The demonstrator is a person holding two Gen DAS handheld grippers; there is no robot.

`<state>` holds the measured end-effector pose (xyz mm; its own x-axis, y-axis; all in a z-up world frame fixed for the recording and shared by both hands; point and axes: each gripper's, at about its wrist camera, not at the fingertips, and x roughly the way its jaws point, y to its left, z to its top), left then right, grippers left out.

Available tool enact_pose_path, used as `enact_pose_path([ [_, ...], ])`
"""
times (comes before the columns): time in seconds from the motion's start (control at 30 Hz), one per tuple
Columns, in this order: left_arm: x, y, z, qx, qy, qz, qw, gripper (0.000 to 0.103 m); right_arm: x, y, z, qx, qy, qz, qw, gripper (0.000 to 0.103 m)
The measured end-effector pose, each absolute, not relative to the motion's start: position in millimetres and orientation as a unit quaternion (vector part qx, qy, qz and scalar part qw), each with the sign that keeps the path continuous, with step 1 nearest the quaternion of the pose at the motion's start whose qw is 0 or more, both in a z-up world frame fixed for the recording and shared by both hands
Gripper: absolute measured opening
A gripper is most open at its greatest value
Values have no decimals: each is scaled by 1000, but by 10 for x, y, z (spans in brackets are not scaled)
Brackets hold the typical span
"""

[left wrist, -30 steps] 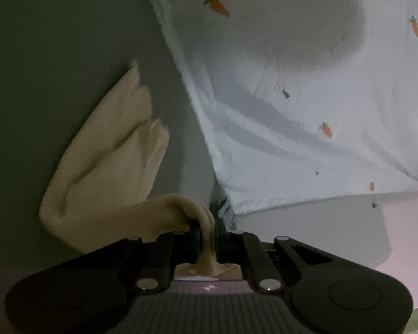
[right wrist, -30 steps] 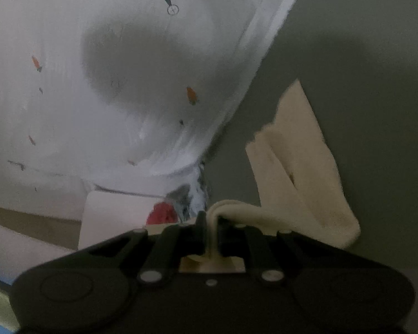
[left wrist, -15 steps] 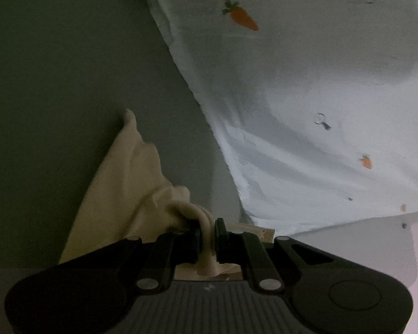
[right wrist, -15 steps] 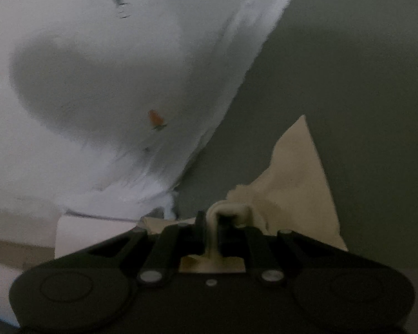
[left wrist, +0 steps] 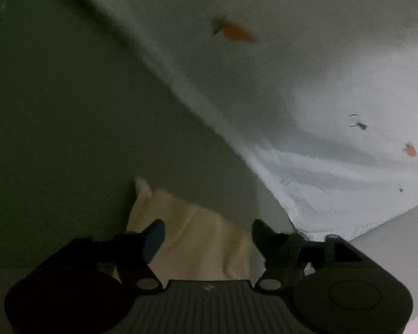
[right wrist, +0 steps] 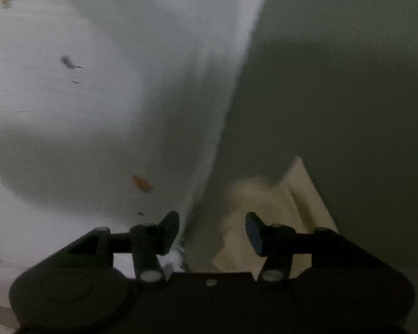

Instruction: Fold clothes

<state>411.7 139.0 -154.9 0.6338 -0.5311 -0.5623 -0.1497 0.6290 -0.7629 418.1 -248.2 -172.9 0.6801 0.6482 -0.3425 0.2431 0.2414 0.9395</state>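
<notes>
Cream cloth [left wrist: 197, 239] lies bunched on the dark grey-green surface [left wrist: 69, 139], right in front of me in both wrist views. My left gripper [left wrist: 207, 233] has its jaws spreading apart, and the cloth sits loose in the gap between them, neither pad pressing on it. My right gripper [right wrist: 212, 226] is opening too; in that view the same cream cloth [right wrist: 278, 211] lies below and just beyond the right-hand finger, free of both pads, with its pointed corner reaching away to the far right. Beside the cloth spreads a pale sheet printed with small orange carrots [left wrist: 306, 97]: to the right of it in the left wrist view, to the left in the right wrist view [right wrist: 83, 111]. Its edge runs diagonally away from me, close to the cloth. Both views are dim and a little blurred.
</notes>
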Motion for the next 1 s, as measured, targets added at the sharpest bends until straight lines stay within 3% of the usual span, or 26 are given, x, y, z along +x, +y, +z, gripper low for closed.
enact_pose_path([
  [0.1, 4019, 1294, -1399, -362, 405, -113, 832, 82, 4116, -2481, -1502, 532, 372, 155, 744, 59],
  [0.17, 3922, 1149, -1379, -313, 418, -110, 846, 83, 4001, -2354, -1390, 452, 388, 166, 786, 73],
  [0.2, 3864, 1063, -1393, -287, 426, -111, 851, 85, 3935, -2277, -1340, 408, 397, 172, 804, 75],
  [0.3, 3692, 798, -1491, -221, 452, -112, 857, 85, 3632, -1974, -1310, 251, 429, 184, 848, 75],
  [0.37, 3602, 650, -1610, -201, 472, -109, 851, 85, 3355, -1889, -1319, 208, 425, 202, 858, 70],
  [0.47, 3496, 525, -1739, -180, 495, -111, 843, 86, 2973, -1923, -1277, 198, 401, 235, 863, 64],
  [0.6, 3500, 341, -1794, -118, 506, -114, 847, 93, 2631, -1998, -1206, 168, 374, 248, 878, 64],
  [0.73, 3562, 255, -1830, -82, 517, -103, 846, 103, 2569, -2026, -1222, 112, 372, 176, 905, 79],
  [1.0, 3655, 125, -1957, -63, 547, -71, 832, 103, 2813, -2360, -1613, 126, 380, 138, 906, 93],
])
